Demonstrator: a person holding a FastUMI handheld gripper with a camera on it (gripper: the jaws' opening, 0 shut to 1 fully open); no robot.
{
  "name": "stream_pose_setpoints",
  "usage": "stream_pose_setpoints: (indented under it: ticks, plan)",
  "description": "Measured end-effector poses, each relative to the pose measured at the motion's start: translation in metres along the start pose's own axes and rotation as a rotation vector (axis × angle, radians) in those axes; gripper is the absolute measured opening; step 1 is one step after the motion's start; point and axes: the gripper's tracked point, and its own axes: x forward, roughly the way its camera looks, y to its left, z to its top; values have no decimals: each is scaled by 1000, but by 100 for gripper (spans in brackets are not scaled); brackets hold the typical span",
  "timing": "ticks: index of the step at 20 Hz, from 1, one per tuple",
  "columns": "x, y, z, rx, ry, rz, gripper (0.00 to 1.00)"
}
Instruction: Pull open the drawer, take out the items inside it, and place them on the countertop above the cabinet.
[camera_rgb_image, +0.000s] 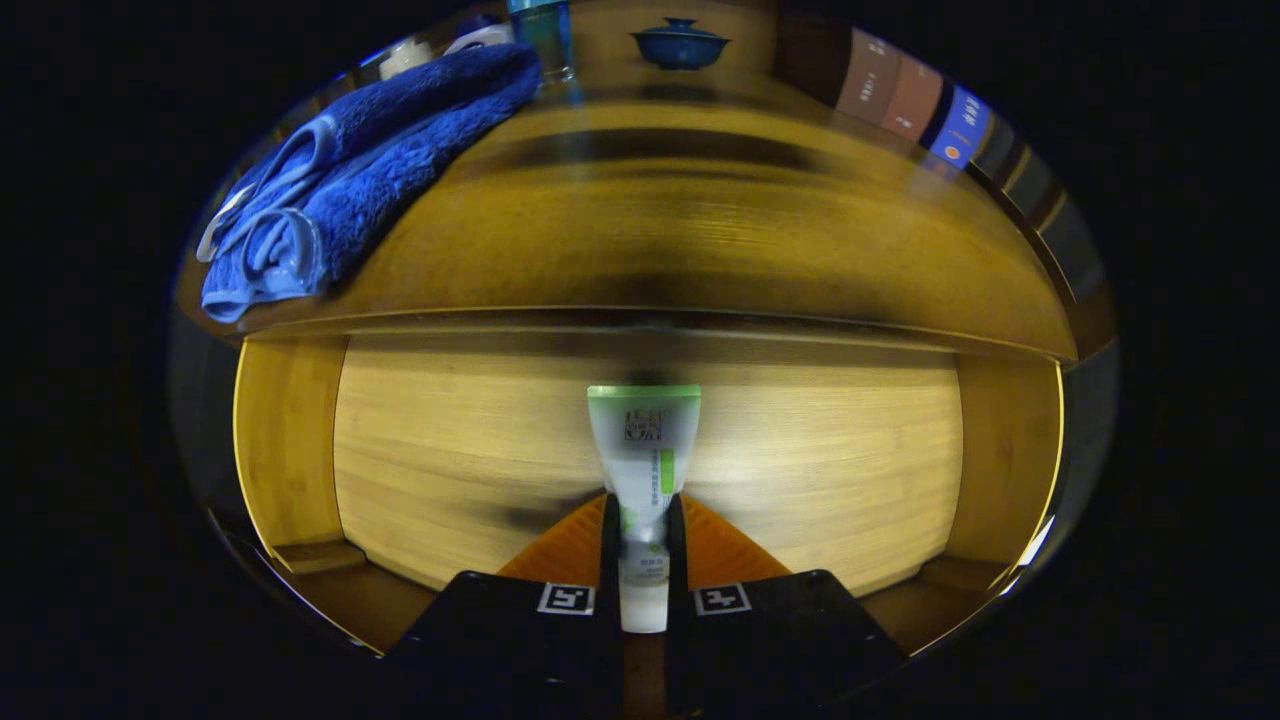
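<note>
In the gripper view, the gripper (643, 560) is clamping a white plastic tube with a green end (645, 450) between both fingers near its cap end, so the flat crimped end is pointing forward over the open bamboo drawer (480, 470). Beyond it the wooden countertop (700, 250) is waiting, a folded blue towel (350, 180) and a blue lidded bowl (680, 45) leaving bare room in the middle, likely the landing spot.
</note>
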Motion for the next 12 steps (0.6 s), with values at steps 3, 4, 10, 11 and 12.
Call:
stream_pose_setpoints:
  ticks: [3, 4, 10, 11, 12]
  plan:
    - [-21, 3, -1, 32, -23, 58, 21]
    - [-32, 5, -1, 25, -36, 70, 21]
    - [-97, 3, 2, -10, -129, 128, 21]
    - [-107, 5, 10, -17, -140, 136, 21]
    - [-115, 3, 19, -17, -148, 128, 21]
